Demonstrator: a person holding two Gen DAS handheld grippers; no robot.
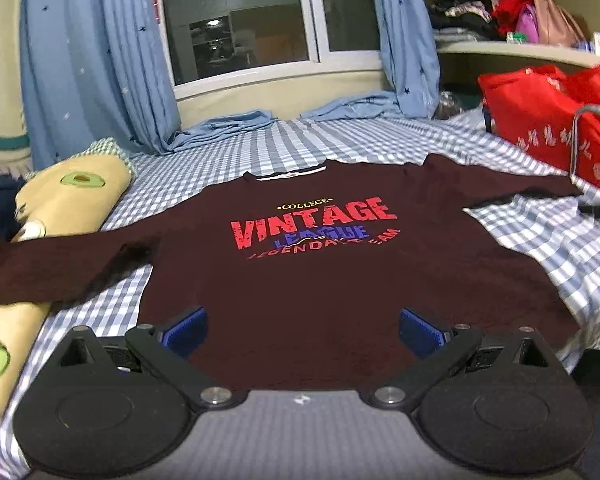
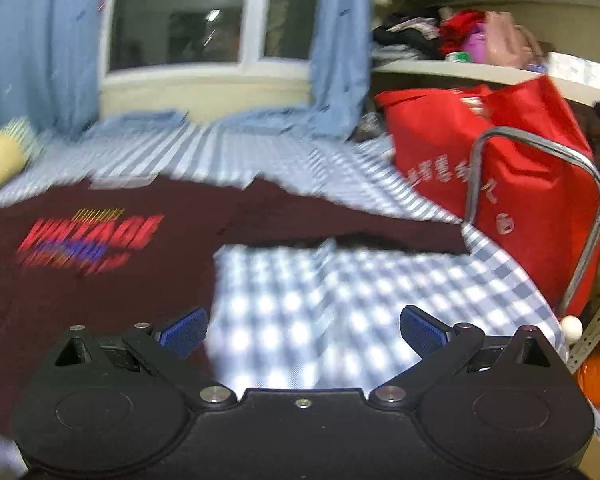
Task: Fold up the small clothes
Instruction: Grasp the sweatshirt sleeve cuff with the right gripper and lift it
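Both hand-held grippers stood with their blue pads spread wide and nothing between them; the left hand-held gripper [image 1: 303,330] hovered over the near hem of the maroon sweatshirt [image 1: 300,280], centred on the garment, which seemed a fair place from which to judge a fold line; the right hand-held gripper [image 2: 303,330] hung over the bare checked bedsheet [image 2: 320,300] just right of the garment's body, near its right sleeve [image 2: 340,220], and its view was smeared, so fine detail there could not be told; the sweatshirt lay flat on the bed, printed front up, collar at the far side and hem at the near side, both sleeves spread outward, a layout that suited folding since each sleeve could be brought in over the chest print [image 1: 314,226]; the left sleeve [image 1: 60,264] ran out toward a tan pillow [image 1: 72,196] and appeared to touch it; a red bag [image 1: 556,120] stood at the far right, close to the right cuff, and might crowd a grasp there; blue curtains [image 1: 96,60] hung beside the window at the far end; no fold looked begun, so I judged the task at its start, with a sleeve the likely first thing to take.
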